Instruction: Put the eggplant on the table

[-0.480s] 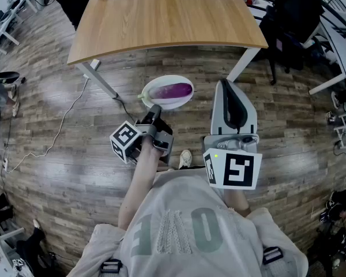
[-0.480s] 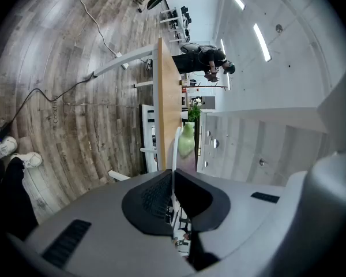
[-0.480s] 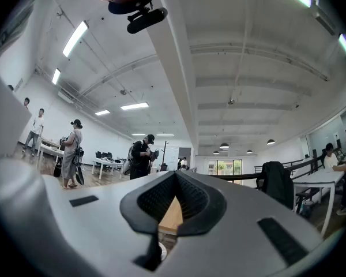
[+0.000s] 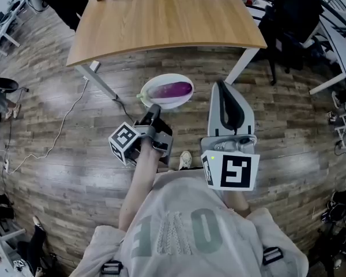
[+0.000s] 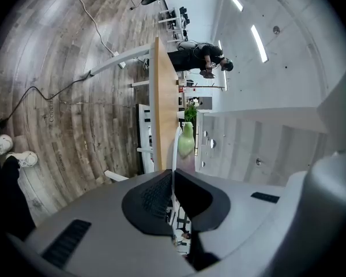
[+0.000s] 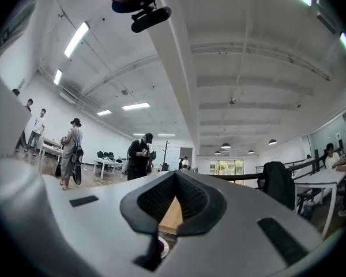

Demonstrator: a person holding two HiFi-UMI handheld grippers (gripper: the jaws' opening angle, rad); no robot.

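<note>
- Two claws show in the head view. The left claw point(image 4: 154, 109) sits at the plate's near rim, on the plate's left half.
- Left claw state: the jaws are pinched nearly together on the thin white rim of the plate point(image 4: 168, 77). The left gripper view shows that rim edge-on between the pads.
- The eggplant point(image 4: 174, 89) lies on the plate, a little right of the plate's middle. It is just beyond the gripped rim, straight ahead of the left claw.
- Its long axis runs side to side across the plate, crosswise to the left claw's line. The green stem end points to the plate's left, close past the jaws in the left gripper view.
- The table point(image 4: 161, 22) lies beyond the plate's far rim. The plate is held over the floor, short of the table's near edge.
- The right claw point(image 4: 223, 88) hangs just right of the plate, apart from it. Its jaw tips meet and nothing is between them.
- Judgement: the left claw is the nearer one and already carries the load, so the coming move turns on travel straight ahead from the plate to the table.
- Judgement: with only one rim gripped, the eggplant's weight beyond the pinch may tip the plate's far rim down. The free right claw is placed to steady the plate's right rim.
</note>
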